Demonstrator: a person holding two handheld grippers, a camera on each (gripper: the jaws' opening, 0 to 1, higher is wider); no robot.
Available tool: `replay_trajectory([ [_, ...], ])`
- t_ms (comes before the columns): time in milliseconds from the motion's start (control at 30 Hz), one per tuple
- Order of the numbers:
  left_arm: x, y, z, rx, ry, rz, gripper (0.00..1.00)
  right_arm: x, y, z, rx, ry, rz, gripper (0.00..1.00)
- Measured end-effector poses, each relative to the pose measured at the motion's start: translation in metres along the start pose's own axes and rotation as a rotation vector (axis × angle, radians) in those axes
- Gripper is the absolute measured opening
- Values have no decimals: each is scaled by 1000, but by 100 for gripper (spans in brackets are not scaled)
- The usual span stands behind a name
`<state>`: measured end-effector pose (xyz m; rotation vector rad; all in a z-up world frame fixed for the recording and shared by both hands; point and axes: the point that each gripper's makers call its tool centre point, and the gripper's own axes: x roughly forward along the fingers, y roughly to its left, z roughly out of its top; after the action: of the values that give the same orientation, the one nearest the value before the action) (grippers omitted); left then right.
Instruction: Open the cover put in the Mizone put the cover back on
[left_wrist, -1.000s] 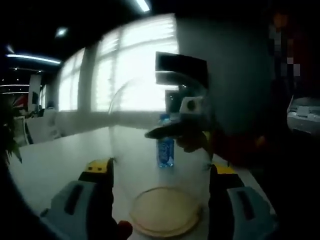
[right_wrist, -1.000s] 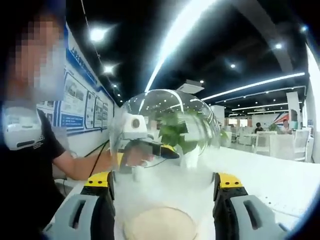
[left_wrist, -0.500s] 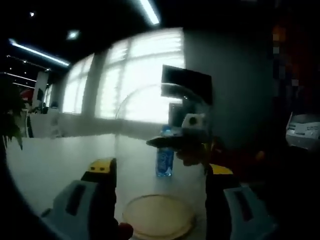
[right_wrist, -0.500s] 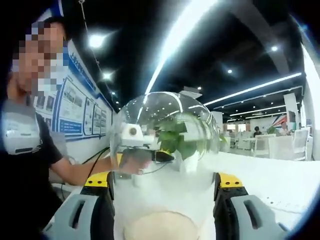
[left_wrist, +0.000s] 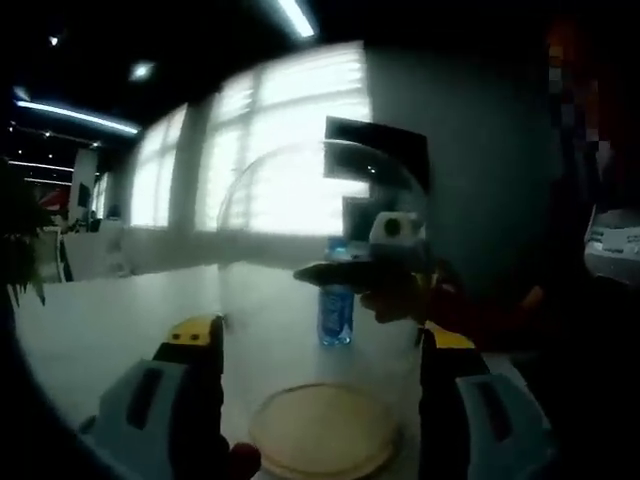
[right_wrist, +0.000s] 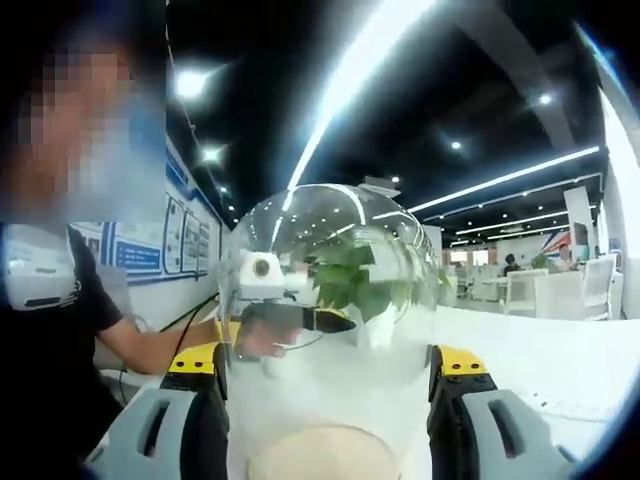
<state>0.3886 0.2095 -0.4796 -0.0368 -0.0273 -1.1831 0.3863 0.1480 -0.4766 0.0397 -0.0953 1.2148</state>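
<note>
- Dome (left_wrist: 320, 290): clear glass cover, seen between the two jaws in both the left gripper view and the right gripper view (right_wrist: 335, 300). Both grippers flank it from opposite sides.
- Left gripper (left_wrist: 320, 350): jaws stand wide apart, one at either wall of the dome; whether they press the glass, cannot tell from the pictures.
- Right gripper (right_wrist: 325, 375): same stance, jaws spread either side of the dome; contact with the glass cannot be told.
- Base (left_wrist: 322, 445): round wooden disc at 6 o'clock in the left gripper view, lying on the white table (left_wrist: 100, 320). Its pale edge also shows low in the right gripper view (right_wrist: 325, 455). Whether the dome rim sits on it or is lifted off is unclear.
- Bottle (left_wrist: 335, 305): blue drink bottle, upright on the table beyond the dome, seen through the glass just right of centre. It is not under the cover.
- Background: green plant (right_wrist: 355, 280) at 12 o'clock through the dome in the right gripper view; bright windows (left_wrist: 270, 150) in the left gripper view.
- Judgement: step in hand is opening the cover. Glass is slick and curved, so both sides should squeeze evenly and low on the wall, then lift straight up, keeping the rim level to clear the base without knocking the bottle.
</note>
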Motion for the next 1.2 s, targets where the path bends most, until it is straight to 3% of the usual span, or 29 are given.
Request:
replay_trajectory([
  [100, 0, 0, 0, 3, -3, 4, 72, -1, 1, 0, 5, -26, -17, 75],
  [567, 0, -1, 1, -2, -18, -1, 72, -3, -1, -1, 12, -28, -16, 74],
  [667, -1, 0, 2, -19, -26, -4, 72, -4, 0, -12, -16, 20, -9, 74],
  [733, -2, 1, 0, -28, -22, -7, 71, -4, 1, -17, -28, 52, -10, 74],
  [833, 1, 1, -9, -5, 26, -4, 72, -2, -1, -14, 7, 35, -7, 74],
  [900, 3, 0, -10, -4, 26, -3, 73, -1, -2, -14, 33, 28, -2, 75],
  [1200, 6, 1, -22, -35, 41, -19, 75, 2, -1, -24, -39, 58, 8, 77],
])
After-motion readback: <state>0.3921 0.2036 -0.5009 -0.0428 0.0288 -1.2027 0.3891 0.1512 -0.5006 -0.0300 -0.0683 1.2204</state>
